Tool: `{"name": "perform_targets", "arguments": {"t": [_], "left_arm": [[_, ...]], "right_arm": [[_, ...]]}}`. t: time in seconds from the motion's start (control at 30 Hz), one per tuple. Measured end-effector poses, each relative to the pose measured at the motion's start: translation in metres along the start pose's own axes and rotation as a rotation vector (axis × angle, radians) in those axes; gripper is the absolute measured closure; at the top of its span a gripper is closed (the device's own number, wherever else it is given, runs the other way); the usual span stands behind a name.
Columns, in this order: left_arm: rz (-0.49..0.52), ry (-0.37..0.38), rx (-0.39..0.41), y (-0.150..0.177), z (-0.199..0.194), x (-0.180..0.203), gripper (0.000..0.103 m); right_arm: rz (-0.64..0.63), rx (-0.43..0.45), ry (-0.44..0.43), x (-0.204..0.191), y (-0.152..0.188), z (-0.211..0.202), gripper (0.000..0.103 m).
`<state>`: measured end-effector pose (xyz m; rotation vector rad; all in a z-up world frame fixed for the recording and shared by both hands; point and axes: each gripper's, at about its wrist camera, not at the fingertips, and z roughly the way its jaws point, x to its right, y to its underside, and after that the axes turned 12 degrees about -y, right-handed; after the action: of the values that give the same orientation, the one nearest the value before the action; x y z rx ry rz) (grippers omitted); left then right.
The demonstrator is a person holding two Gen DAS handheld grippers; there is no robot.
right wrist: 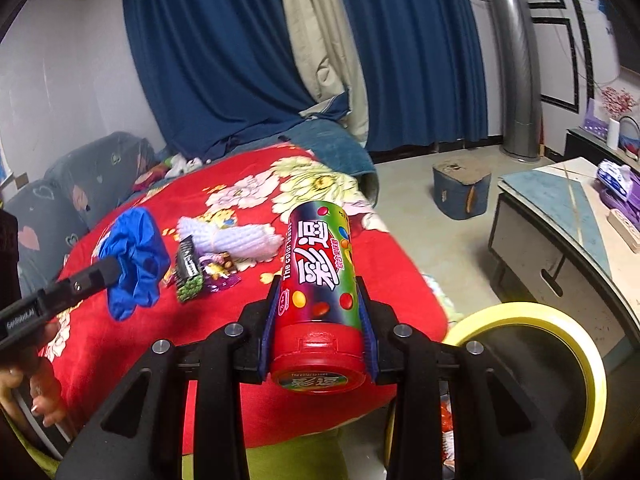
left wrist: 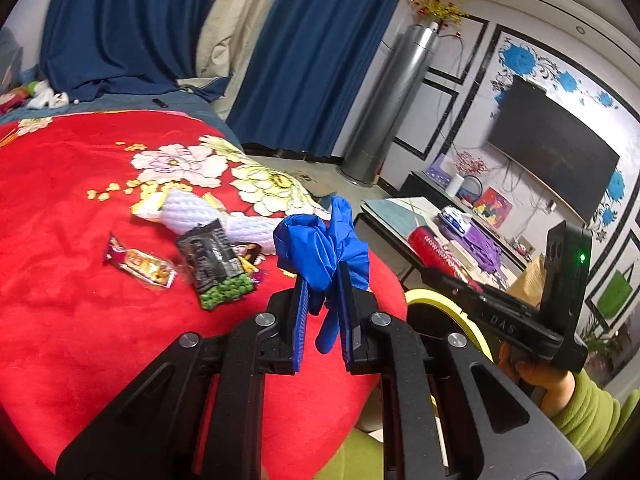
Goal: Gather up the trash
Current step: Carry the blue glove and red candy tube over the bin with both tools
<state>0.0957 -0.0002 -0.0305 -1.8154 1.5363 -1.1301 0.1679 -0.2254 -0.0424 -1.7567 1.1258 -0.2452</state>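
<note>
- Left gripper: pinching a crumpled blue glove, thin rubbery sheet bunched into folds, one limp finger dangling between the pads; held clear above the near edge of the bed.
- Right gripper: clamped around a candy tube, a rigid cylinder with a glossy printed wrap and a red plastic cap facing the camera; held above the bed's near right corner, beside the bin.
- Bin: round, yellow rim, dark inside, on the floor just off the bed's near right corner; some trash seems to lie in it already.
- Bed: covered by a plush red blanket with large pale flowers.
- Remaining litter, middle of the bed toward its right edge: white foam net sleeve, soft and ribbed; black snack packet, crinkly foil, showing green peas at its lower end; a red-and-orange wrapper, flat and shiny, just to its left; smaller wrappers tucked under the packet.
- Step in hand, as judged: both pieces lifted, carry to the bin under way.
- Next move calls for: each gripper over the yellow rim, then a release; the glove may cling to the pads, while the tube should drop cleanly.
</note>
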Motion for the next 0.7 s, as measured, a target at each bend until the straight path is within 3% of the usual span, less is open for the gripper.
{"name": "perform_targets", "arguments": {"t": [0.7], "left_arm": [[0.187,0.083,-0.010,0.014,0.012,0.068,0.094]], "right_arm": [[0.084,0.107,0.126,0.054,0.011,-0.059,0.071]]}}
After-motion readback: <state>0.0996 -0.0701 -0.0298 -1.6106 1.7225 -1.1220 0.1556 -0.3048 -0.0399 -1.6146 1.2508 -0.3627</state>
